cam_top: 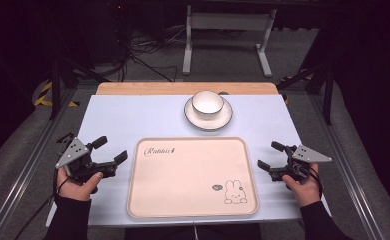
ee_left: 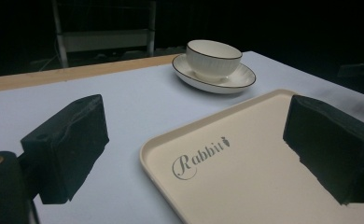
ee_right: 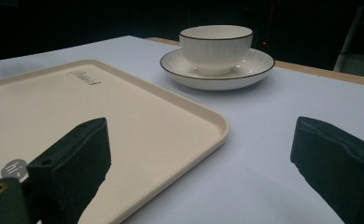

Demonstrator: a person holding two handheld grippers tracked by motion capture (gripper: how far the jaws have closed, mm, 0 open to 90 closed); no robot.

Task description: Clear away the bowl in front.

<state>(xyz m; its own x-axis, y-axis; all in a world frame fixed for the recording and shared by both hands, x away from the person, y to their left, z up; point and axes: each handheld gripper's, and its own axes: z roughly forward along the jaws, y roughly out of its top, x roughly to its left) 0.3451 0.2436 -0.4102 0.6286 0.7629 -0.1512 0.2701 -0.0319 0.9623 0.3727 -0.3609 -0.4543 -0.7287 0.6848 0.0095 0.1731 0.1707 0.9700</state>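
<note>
A cream tray (cam_top: 193,200) with "Rabbit" lettering and a bunny drawing lies flat at the table's near middle, with nothing on it. Behind it a white cup (cam_top: 206,103) sits upright on a white saucer (cam_top: 223,120). My left gripper (cam_top: 109,150) rests left of the tray, open and holding nothing; in its own view the tray's corner (ee_left: 157,158) lies between the jaws. My right gripper (cam_top: 270,155) rests right of the tray, open too, its jaws astride the tray's edge (ee_right: 217,135). The cup (ee_left: 213,57) (ee_right: 216,46) stands far ahead in both gripper views.
The table (cam_top: 133,120) has a pale blue top with a wooden strip (cam_top: 183,88) along the far edge. Past it a white metal frame (cam_top: 228,40) stands on the floor among cables. Metal rails run down both sides of the table.
</note>
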